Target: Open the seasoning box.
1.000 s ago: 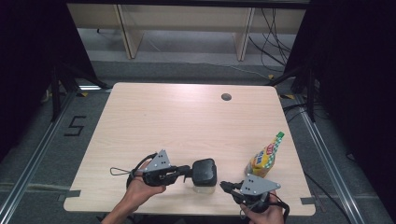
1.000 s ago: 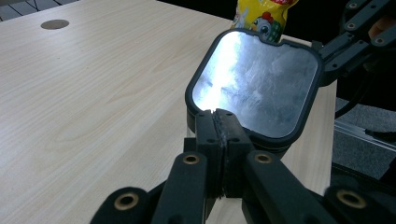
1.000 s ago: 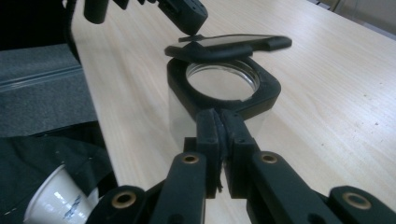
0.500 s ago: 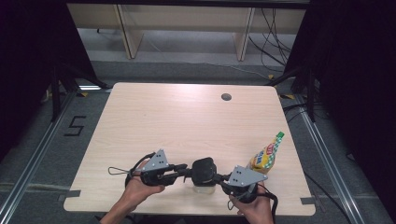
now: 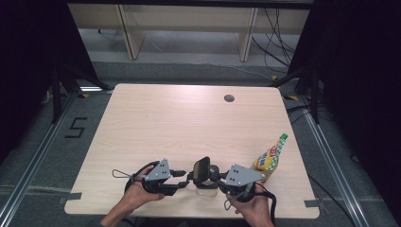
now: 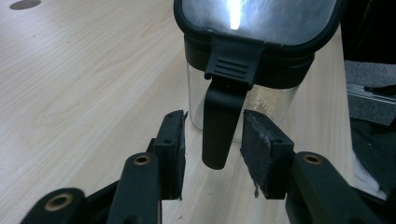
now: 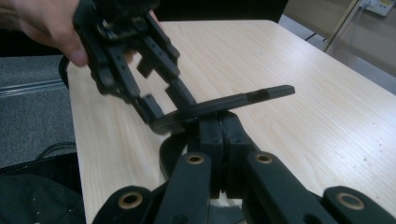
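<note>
Clear plastic jar w/ black hinged lid (image 5: 206,182) sits on the light wood counter (image 5: 189,123) at the near edge, between the two hand-held grippers. Lid is tipped up, nearly on edge in the high view.

Left hand-held gripper (image 6: 212,151): released. Its jaws have just been opening, and the lid's black latch tab (image 6: 219,126) hangs down between the pads w/ a gap on both sides, so no pinch on it. Tab's long axis runs roughly vertical and in line w/ the jaw gap. The jar lies straight ahead of this gripper and just beyond its fingertips; in the high view that is to its right.

Right hand-held gripper (image 7: 222,140): clenched, jaws tight together. It seems to be pinching the lid's underside or hinge edge, but the contact spot is hidden behind the jaws, so not sure. Jar is to its left in the high view, very close.

Both hands are abt equally near. The left is the one lined up on the tab, so a re-grip or lift there prob needs only a squeeze.

Other stuff: yellow squeeze bottle w/ green cap and red label (image 5: 269,158), lying tilted on the counter just right of the right gripper and apart from the jar. Dark round hole (image 5: 229,98) in the counter, far side. Nothing stands between the grippers and the jar; the bottle could get bumped if the right hand swings outward.
</note>
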Available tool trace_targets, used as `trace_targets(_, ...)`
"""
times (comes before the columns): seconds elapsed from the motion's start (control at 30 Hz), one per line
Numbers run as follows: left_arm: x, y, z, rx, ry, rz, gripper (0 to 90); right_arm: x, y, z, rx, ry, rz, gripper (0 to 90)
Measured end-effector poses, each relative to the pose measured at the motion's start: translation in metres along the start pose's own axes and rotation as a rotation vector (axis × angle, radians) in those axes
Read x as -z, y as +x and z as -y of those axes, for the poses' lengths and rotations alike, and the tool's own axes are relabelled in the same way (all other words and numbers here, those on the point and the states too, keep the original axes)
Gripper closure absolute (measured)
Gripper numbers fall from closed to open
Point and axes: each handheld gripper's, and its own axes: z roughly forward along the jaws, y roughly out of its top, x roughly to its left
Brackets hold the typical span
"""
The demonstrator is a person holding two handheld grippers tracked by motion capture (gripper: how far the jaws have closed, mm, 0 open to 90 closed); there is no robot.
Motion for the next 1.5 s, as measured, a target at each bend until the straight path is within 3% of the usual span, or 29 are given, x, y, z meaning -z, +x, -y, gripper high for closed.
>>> trace_targets(0.07, -0.004, 0.001, 0.001, -0.006, -0.008, 0.013, 61.8, -0.001, 0.001, -0.001, -0.012, 0.001, 0.004, 89.9)
trace_targets(0.13, -0.007, 0.001, 0.0, -0.013, -0.016, 0.025, 68.6, -0.004, 0.001, -0.004, 0.003, -0.003, -0.003, 89.9)
trace_targets(0.2, -0.009, -0.001, -0.001, -0.008, 0.004, 0.022, 72.0, -0.01, 0.002, -0.01, 0.011, -0.009, -0.014, 89.8)
trace_targets(0.57, -0.009, -0.001, -0.003, 0.006, 0.025, 0.005, 72.6, -0.031, 0.008, -0.027, 0.028, -0.01, -0.057, 88.5)
trace_targets(0.8, -0.01, -0.004, -0.004, 0.024, 0.031, 0.001, 72.7, -0.039, 0.008, -0.031, 0.029, -0.011, -0.053, 88.6)
trace_targets(0.97, -0.009, -0.004, -0.004, 0.011, 0.033, -0.006, 72.6, -0.044, 0.007, -0.031, 0.033, -0.011, -0.057, 88.3)
trace_targets(1.07, -0.009, -0.006, -0.004, 0.023, 0.024, 0.006, 71.5, -0.04, 0.006, -0.029, 0.016, -0.008, -0.047, 85.2)
trace_targets(1.13, -0.008, -0.006, -0.004, 0.022, 0.025, 0.008, 64.1, -0.038, 0.005, -0.029, 0.017, -0.011, -0.042, 84.3)
trace_targets(1.17, -0.008, -0.006, -0.005, 0.018, 0.026, 0.012, 60.2, -0.03, 0.005, -0.025, -0.001, -0.006, -0.02, 79.5)
trace_targets(1.23, -0.005, -0.008, -0.004, 0.012, 0.034, -0.006, 57.9, -0.027, 0.006, -0.022, 0.005, -0.004, -0.012, 77.8)
trace_targets(1.27, -0.002, -0.008, -0.003, -0.002, 0.045, -0.023, 51.5, -0.019, 0.009, -0.015, 0.032, 0.011, 0.025, 72.6)
trace_targets(1.3, -0.002, -0.008, -0.003, -0.002, 0.045, -0.023, 50.0, -0.019, 0.009, -0.015, 0.032, 0.011, 0.025, 72.6)
trace_targets(1.43, 0.003, -0.013, 0.0, 0.01, 0.055, -0.027, 43.7, -0.001, 0.015, 0.002, 0.003, 0.035, 0.049, 66.0)
trace_targets(1.47, 0.004, -0.013, 0.001, -0.002, 0.075, -0.029, 43.7, 0.004, 0.017, 0.007, -0.026, 0.044, 0.059, 64.1)
trace_targets(1.5, 0.005, -0.016, 0.003, 0.018, 0.075, -0.026, 41.7, 0.015, 0.018, 0.018, -0.042, 0.055, 0.074, 61.6)
